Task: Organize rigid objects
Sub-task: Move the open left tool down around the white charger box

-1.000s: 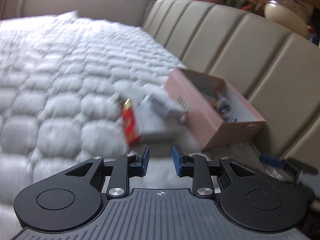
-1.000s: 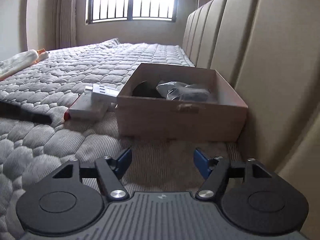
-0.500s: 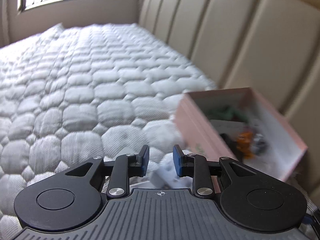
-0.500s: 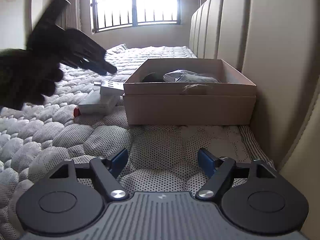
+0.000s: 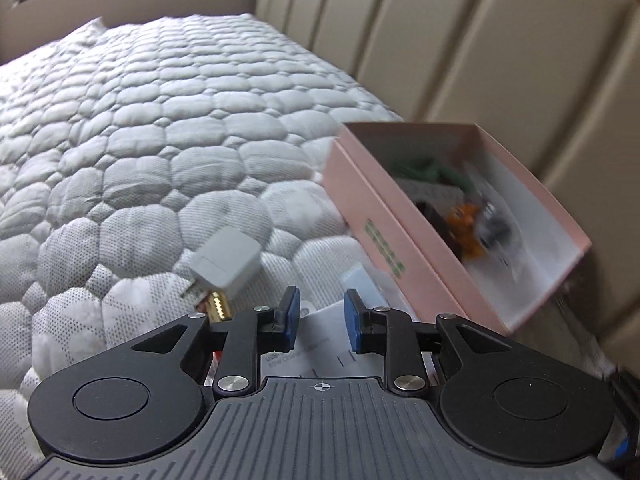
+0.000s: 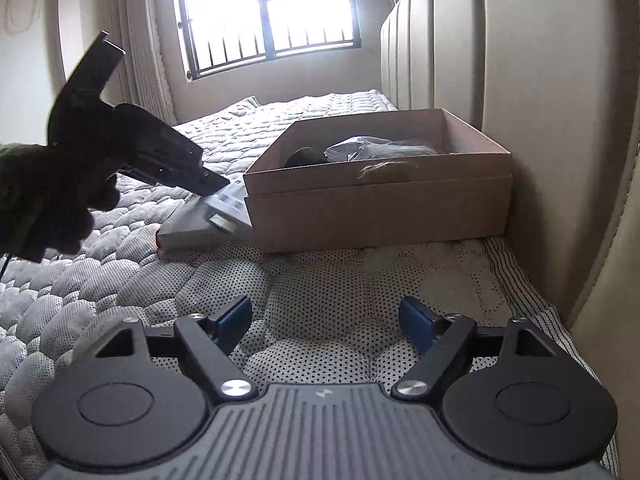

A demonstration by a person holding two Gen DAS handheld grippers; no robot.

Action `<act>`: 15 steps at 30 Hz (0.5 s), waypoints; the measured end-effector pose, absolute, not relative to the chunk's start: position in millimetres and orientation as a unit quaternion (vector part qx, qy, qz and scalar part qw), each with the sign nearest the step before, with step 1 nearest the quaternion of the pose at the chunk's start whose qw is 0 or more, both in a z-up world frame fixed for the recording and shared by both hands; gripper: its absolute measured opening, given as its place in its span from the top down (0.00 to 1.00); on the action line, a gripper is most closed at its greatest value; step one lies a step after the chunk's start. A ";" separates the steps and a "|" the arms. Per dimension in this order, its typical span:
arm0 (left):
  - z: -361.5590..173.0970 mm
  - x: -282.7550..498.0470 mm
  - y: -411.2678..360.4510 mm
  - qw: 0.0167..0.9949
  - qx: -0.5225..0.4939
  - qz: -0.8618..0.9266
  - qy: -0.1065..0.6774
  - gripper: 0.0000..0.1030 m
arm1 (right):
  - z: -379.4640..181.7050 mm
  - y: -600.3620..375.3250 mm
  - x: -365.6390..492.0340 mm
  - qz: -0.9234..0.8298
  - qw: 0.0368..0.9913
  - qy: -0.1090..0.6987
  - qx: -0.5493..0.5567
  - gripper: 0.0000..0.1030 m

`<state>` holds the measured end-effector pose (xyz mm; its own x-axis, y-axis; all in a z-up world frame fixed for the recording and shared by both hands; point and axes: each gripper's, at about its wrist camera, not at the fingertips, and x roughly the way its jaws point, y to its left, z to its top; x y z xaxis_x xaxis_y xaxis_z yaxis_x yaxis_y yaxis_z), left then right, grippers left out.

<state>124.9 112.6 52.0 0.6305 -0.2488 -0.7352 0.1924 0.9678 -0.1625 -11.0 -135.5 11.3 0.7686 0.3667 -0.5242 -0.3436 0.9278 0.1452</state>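
1. My left gripper (image 5: 318,320) hovers over a white packet (image 5: 320,344), fingers narrowly apart, pinching nothing.
2. A grey box (image 5: 226,260) lies on the mattress (image 5: 160,128), left of the pink box (image 5: 400,248).
3. My right gripper (image 6: 326,322) is spread wide, empty.

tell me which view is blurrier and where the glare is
Left wrist view: motion blur smears the pink box and its contents, while the left gripper stays sharp. Right wrist view: mostly sharp; the window is blown out white, leaving the left gripper a dark silhouette.
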 end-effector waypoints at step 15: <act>44.6 41.5 61.6 0.901 0.020 -0.192 0.389 0.73 | 12.9 -134.8 -14.6 0.184 0.943 0.278 0.015 0.21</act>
<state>41.5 61.6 44.6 0.6239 -0.3310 -0.7080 0.3625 0.9251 -0.1131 -14.7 -134.8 12.9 0.7781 0.3553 -0.5180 -0.3388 0.9318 0.1301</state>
